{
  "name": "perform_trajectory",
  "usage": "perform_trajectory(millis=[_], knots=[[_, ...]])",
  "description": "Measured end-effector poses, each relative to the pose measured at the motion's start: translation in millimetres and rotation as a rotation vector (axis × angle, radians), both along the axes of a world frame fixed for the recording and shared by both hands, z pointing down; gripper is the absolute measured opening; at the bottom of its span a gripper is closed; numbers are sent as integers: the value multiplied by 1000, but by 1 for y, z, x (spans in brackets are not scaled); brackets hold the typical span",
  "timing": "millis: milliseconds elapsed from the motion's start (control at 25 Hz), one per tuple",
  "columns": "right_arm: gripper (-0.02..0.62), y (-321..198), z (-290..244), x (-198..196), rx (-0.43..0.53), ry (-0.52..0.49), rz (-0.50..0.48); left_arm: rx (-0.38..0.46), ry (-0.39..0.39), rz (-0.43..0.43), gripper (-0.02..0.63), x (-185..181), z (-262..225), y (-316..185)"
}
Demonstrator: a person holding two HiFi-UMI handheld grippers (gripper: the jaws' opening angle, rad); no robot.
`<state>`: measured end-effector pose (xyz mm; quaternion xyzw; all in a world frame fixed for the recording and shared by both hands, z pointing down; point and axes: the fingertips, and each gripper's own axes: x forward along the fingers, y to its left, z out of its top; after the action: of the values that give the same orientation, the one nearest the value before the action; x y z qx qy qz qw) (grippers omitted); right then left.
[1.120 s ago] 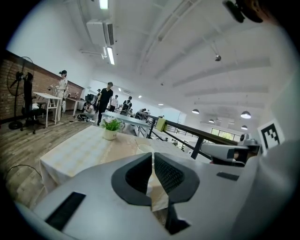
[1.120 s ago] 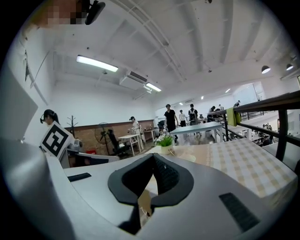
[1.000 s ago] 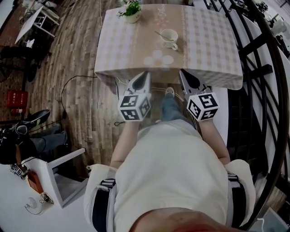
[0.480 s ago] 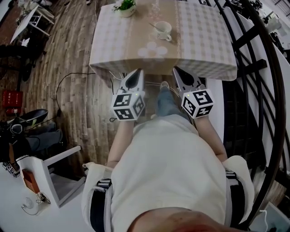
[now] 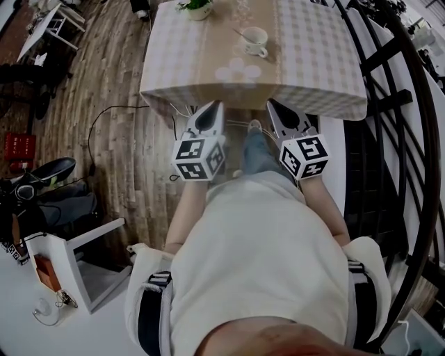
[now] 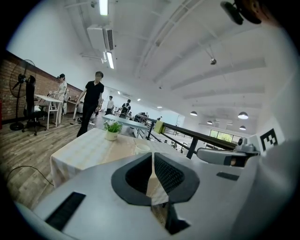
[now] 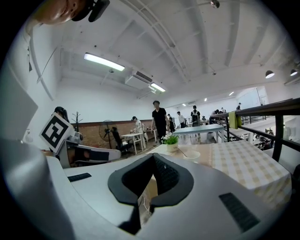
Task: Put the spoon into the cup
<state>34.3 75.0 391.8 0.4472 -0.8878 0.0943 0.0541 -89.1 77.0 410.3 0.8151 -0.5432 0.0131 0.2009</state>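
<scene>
Two claws in play and neither has anything in it. The left claw (image 5: 214, 104) has its jaws pressed together, empty, and the right claw (image 5: 272, 103) is closed on nothing as well. Both are held side by side just short of the table (image 5: 313, 66), pointing at it. The cup (image 5: 256, 40) sits on the tabletop ahead of the tips and well apart from them, roughly between the two lines they point along. The spoon (image 5: 240, 32) pokes out from the cup's far-left side, though I can't tell if its bowl is inside. A potted plant (image 5: 197, 7) stands further out, ahead of the left claw.
</scene>
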Motion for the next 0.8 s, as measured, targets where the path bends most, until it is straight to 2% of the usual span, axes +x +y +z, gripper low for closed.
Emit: perform_trajectory(millis=[800], knots=[[0, -6, 1, 8, -5, 8, 16, -6, 11, 5, 15, 6, 0, -7]])
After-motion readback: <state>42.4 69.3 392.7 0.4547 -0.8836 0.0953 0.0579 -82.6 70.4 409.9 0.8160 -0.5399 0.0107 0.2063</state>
